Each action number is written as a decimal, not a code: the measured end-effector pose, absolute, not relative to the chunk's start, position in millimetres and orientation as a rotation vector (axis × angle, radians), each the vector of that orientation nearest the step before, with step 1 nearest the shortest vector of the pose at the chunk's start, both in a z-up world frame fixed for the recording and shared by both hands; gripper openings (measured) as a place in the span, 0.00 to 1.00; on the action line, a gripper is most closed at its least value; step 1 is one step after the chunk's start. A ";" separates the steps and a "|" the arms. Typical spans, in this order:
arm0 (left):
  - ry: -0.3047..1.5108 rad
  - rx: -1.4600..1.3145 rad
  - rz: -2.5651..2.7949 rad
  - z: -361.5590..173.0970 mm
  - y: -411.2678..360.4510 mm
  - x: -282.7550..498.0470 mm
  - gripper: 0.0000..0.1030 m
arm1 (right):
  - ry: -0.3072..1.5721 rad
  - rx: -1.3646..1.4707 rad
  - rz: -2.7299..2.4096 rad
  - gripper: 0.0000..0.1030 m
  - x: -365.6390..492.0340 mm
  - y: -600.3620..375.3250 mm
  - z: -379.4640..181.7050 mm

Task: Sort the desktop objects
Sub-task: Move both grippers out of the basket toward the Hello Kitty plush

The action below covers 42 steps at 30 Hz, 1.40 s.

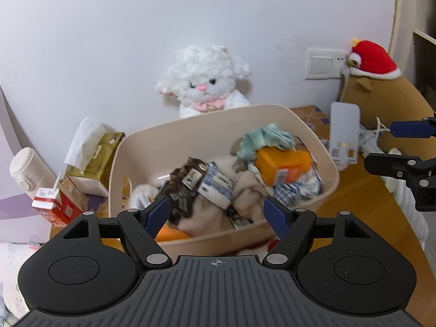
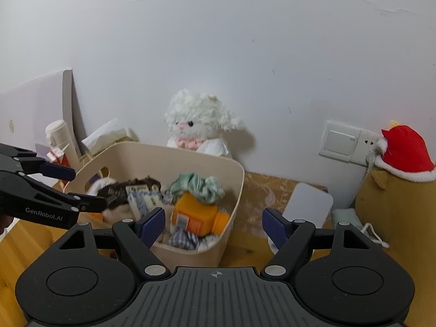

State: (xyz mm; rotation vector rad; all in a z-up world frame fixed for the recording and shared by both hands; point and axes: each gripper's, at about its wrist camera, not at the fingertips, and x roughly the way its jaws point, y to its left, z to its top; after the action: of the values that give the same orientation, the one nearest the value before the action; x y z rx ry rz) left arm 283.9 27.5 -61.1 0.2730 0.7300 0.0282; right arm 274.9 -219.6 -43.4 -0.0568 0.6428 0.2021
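A beige plastic bin (image 1: 308, 133) stands on the wooden desk, filled with an orange bottle (image 1: 283, 164), a green scrunchie (image 1: 265, 136), a dark snack packet (image 1: 185, 179), a blue-white carton (image 1: 216, 186) and cloths. The bin also shows in the right wrist view (image 2: 234, 188). My left gripper (image 1: 216, 212) is open and empty just above the bin's near rim. My right gripper (image 2: 215, 224) is open and empty, near the bin's right side; it also shows at the right edge of the left wrist view (image 1: 400, 147).
A white plush lamb (image 1: 204, 81) sits behind the bin against the wall. A tissue box (image 1: 95, 158), a red-white milk carton (image 1: 54, 204) and a white bottle (image 1: 27, 169) stand left. A grey phone stand (image 1: 344, 133) and a brown plush with red hat (image 1: 376, 81) are right.
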 end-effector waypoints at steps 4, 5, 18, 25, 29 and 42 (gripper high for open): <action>0.754 0.277 0.013 -72.2 21.4 269.3 0.75 | 0.653 -0.064 0.192 0.78 255.7 -221.7 -48.0; 0.759 0.276 0.011 -74.9 20.1 266.1 0.75 | 0.656 -0.065 0.191 0.78 251.5 -222.4 -49.4; 0.849 0.281 -0.024 -118.2 0.9 247.0 0.75 | 0.747 -0.086 0.177 0.78 203.6 -231.8 -89.8; 0.912 0.242 -0.005 -147.1 0.2 259.4 0.76 | 0.786 -0.082 0.186 0.87 197.6 -228.7 -118.6; 0.930 0.216 0.024 -158.7 3.4 267.2 0.76 | 0.811 -0.069 0.182 0.88 203.8 -229.1 -134.3; 0.918 0.191 0.082 -178.9 -3.2 295.4 0.76 | 0.889 -0.078 0.209 0.88 235.5 -224.7 -180.1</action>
State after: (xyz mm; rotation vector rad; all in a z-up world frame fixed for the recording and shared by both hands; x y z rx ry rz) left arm 295.4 -3.2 -178.9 0.1907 0.9178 0.0818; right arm 235.5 -224.7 -180.1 -0.0779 0.8887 0.2091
